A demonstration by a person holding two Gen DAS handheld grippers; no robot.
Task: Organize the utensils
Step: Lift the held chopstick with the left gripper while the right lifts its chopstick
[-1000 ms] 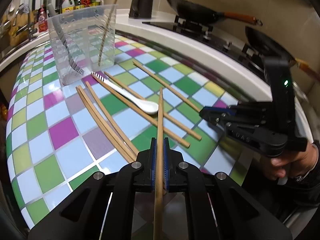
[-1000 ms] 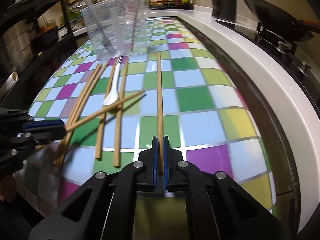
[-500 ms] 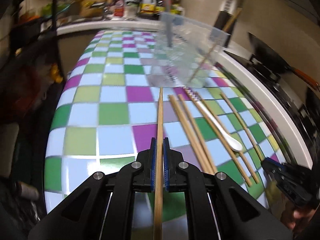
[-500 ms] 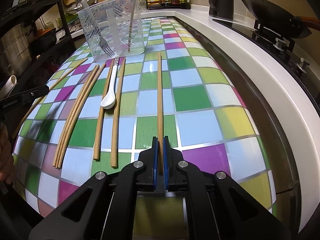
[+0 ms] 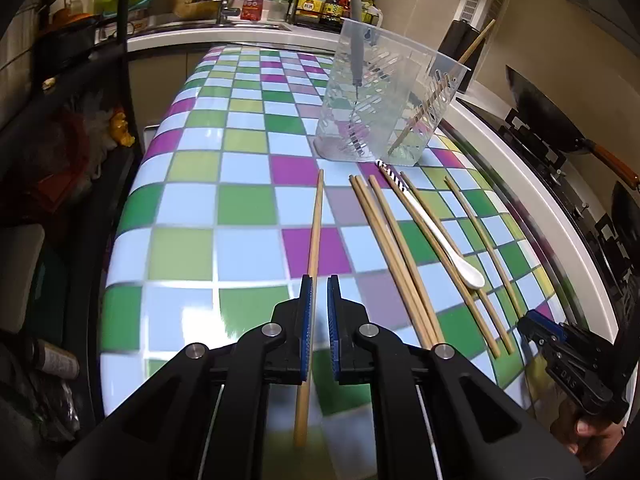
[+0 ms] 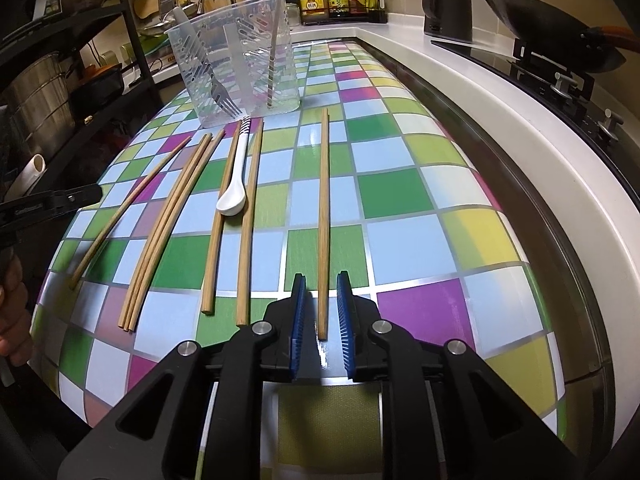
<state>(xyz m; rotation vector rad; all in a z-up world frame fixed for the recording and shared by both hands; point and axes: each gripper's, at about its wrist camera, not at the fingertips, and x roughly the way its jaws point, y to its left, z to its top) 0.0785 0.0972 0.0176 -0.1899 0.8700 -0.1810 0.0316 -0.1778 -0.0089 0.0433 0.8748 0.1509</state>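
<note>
Several wooden chopsticks and a white spoon [image 6: 236, 184] lie in a row on the checkered table [image 6: 400, 196], in front of a clear plastic holder [image 6: 240, 60] with a fork [image 6: 218, 88] and one chopstick inside. My left gripper [image 5: 320, 284] is at the row's left end. Its jaws are opening and a chopstick [image 5: 314, 232] runs between them, close by the left pad, with a gap showing. My right gripper [image 6: 322, 280] is at the right end. Its jaws are opening too, and a chopstick [image 6: 323, 220] lies flat on the table between them, touching neither pad.
A white counter with a stove and a wok [image 6: 540, 32] runs along the right. A black kettle [image 6: 446, 4] and a rack of bottles [image 6: 340, 0] stand at the back. Dark shelves with pots [image 6: 36, 92] stand left of the table edge. A hand [image 6: 12, 304] holds the left gripper.
The left gripper swung from over the pile to the row's left end, carrying its chopstick. Both pairs of jaws, shut on chopsticks before, have parted.
</note>
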